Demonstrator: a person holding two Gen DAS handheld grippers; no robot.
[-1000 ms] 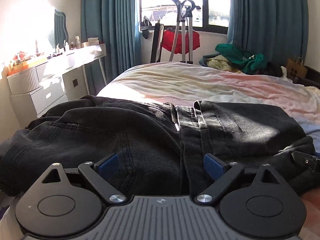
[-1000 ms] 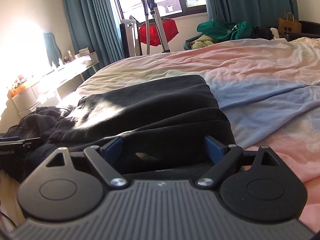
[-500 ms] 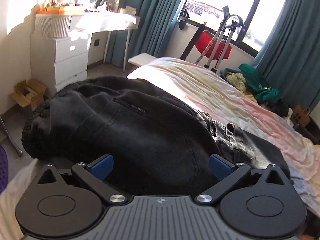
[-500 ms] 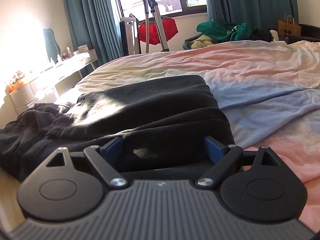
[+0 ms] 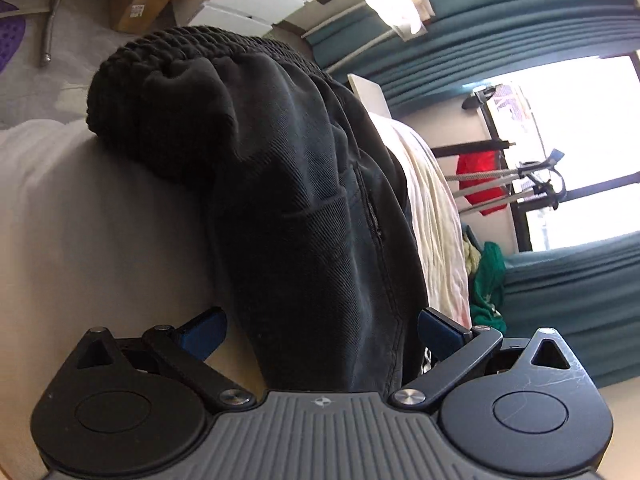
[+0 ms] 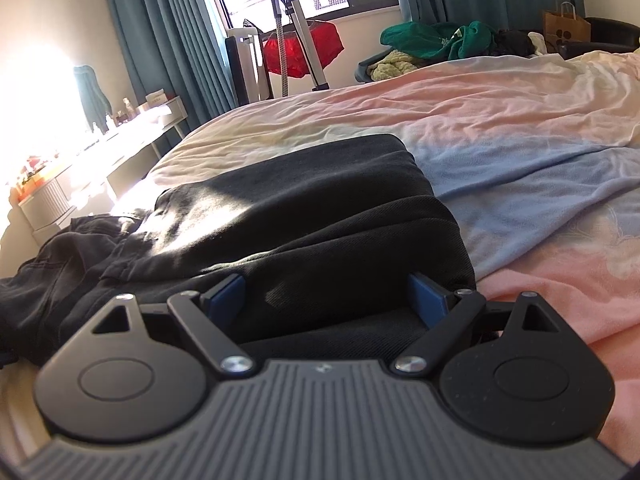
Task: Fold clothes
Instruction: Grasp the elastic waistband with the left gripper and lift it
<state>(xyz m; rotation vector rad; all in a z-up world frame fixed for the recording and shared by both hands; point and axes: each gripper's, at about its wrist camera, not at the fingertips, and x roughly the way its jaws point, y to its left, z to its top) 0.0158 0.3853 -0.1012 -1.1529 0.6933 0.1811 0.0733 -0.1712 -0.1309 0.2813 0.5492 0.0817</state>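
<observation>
Now my left gripper (image 5: 322, 330) and my right gripper (image 6: 326, 294) both have their jaws wide apart around the black jeans (image 6: 304, 216) at the near edge of the bed (image 6: 500, 128), so I should pinch both layers evenly.

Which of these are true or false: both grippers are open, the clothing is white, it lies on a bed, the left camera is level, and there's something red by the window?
1. Both grippers are open. True: the left gripper and right gripper have their jaws spread, with dark cloth between them.
2. The clothing is white. False: the dark garment is black.
3. It lies on a bed. True: it rests on the bed.
4. The left camera is level. False: its view is rolled sideways.
5. Something red is by the window. True: a red item hangs there.
</observation>
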